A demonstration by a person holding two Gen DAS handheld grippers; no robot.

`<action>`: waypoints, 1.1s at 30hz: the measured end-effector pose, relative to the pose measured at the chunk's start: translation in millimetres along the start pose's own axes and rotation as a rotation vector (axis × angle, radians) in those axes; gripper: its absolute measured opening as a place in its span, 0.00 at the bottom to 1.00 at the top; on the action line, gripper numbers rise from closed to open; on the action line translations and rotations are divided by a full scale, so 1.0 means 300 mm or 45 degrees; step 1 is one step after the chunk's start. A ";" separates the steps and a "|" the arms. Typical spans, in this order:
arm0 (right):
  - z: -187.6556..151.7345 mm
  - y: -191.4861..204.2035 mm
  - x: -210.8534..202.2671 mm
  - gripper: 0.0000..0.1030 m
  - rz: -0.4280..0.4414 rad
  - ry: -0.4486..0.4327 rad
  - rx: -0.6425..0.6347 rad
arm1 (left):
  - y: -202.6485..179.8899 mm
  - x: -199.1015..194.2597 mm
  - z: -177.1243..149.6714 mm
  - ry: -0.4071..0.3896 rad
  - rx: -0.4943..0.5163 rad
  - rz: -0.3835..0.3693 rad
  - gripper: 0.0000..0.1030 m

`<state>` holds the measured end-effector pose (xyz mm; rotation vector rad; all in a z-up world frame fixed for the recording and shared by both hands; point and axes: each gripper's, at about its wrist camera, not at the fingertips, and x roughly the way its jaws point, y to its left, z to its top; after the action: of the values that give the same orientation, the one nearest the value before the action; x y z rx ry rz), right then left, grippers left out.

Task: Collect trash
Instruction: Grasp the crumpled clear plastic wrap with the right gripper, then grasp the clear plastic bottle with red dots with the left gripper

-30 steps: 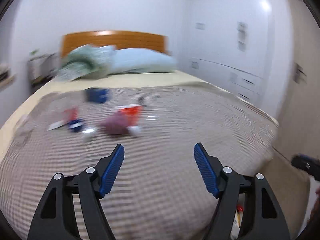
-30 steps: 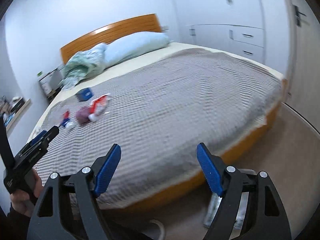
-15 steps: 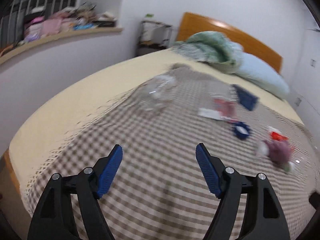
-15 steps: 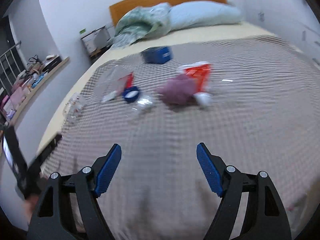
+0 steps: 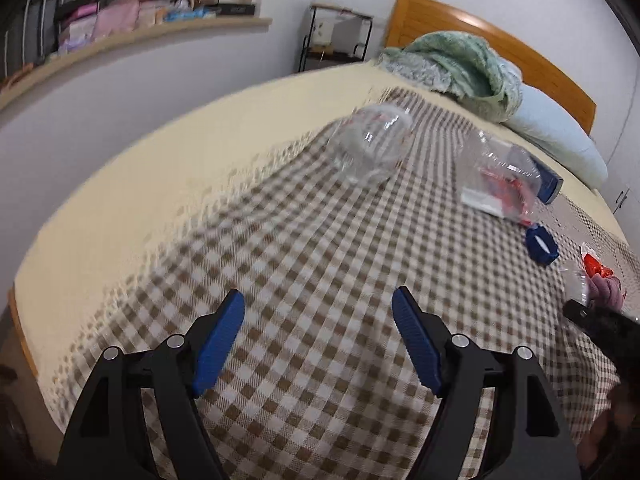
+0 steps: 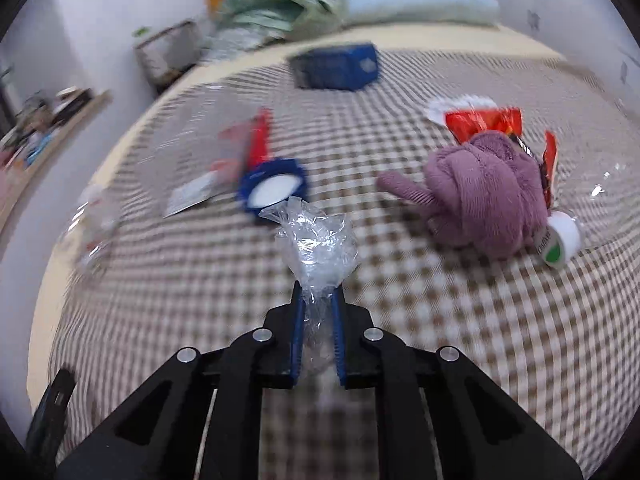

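Right claw (image 6: 318,300) has just closed, clamping crumpled clear plastic wrap (image 6: 316,248); left claw (image 5: 318,320) gapes apart, clear bottle (image 5: 370,142) at twelve o'clock.

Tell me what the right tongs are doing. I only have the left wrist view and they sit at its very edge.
Observer: The right tongs have just been closing and now pinch a crumpled clear plastic wrap, lifted off the blanket.
Operator: Anything hidden beside that purple cloth?
Observer: Yes, a small white-capped bottle lies on its side right beside the cloth, on the far side from the wrap.
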<state>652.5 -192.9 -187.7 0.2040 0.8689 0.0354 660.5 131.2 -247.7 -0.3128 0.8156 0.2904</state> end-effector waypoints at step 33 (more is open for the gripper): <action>-0.067 -0.153 -0.076 0.13 0.437 0.076 0.240 | -0.367 0.553 0.609 0.649 0.621 -0.009 0.62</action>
<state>620.0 -237.2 -192.1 0.5292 0.8886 0.2814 930.4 122.1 -236.4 0.0775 1.3526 -0.0071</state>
